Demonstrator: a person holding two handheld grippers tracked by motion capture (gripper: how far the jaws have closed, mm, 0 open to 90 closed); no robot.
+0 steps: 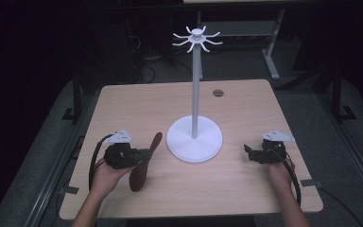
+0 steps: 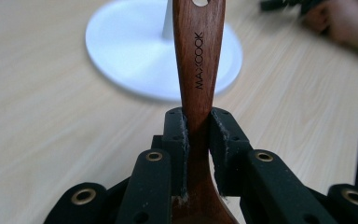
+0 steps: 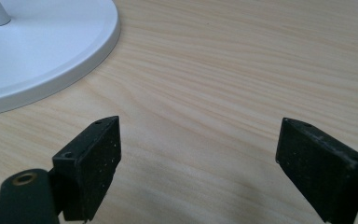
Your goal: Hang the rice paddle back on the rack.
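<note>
You had the wooden spoon (image 2: pixel 199 60) clamped in your left tool (image 2: pixel 198 135), right tool (image 3: pixel 205 158) gaping idle, hanging on the stand (image 1: pixel 196 71) not done.

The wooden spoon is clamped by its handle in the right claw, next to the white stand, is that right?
Not quite. The wooden spoon is clamped by its handle in the left claw, as the left gripper view shows. The right claw stands open over bare table. The spoon is indeed next to the white stand.
</note>
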